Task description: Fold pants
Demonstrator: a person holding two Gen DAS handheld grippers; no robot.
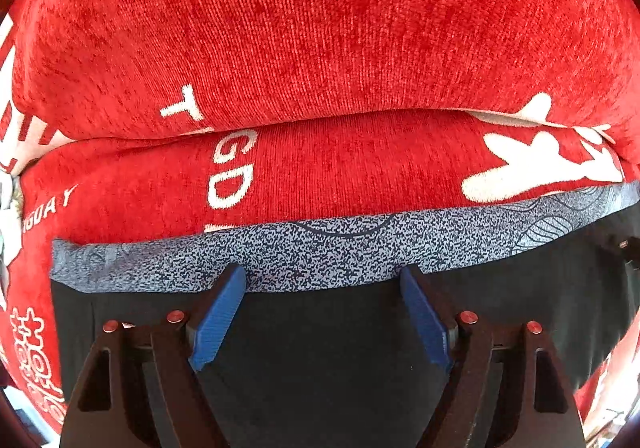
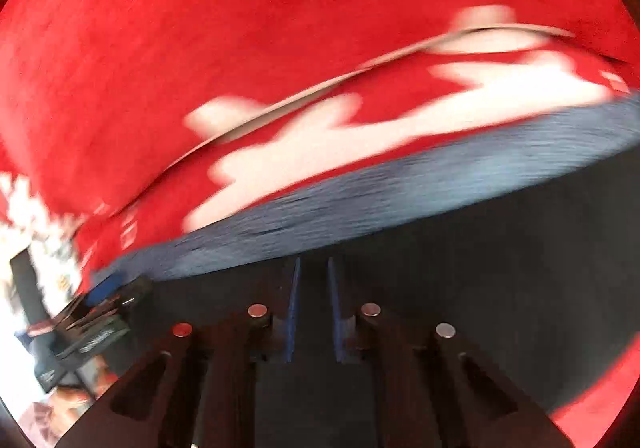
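On the near side of the waistband [image 1: 340,248], between camera and band: black pants [image 1: 320,332], lying flat on a red blanket [image 1: 320,28].

Waistband: grey-blue, speckled, running side to side across both views as the far edge of the black cloth, with thin dark line patterns towards its right end in the left wrist view.

Beyond the waistband: red, ribbed pile printed with white lettering [image 1: 230,176] and a white figure shape [image 1: 532,164]. Further beyond the waistband: a fold edge of the same blanket, lying over the printed layer.

Left gripper [image 1: 322,274]: pointing steeply down at the waistband, jaws wide apart, blue pads [image 1: 218,320] bare. Tips just at the waistband's near edge, one on either side of its middle stretch. Holding nothing; contact of tips with cloth not discernible.

Right gripper [image 2: 313,262]: also over the black cloth, tips just short of the waistband's near edge. Jaws almost together, only a thin slit between the blue pads. Whether cloth sits in that slit cannot be told, owing to heavy motion blur in the right wrist view.

Off the waistband's left end in the right wrist view: a dark, blurred piece of hardware with a blue part, not identifiable.
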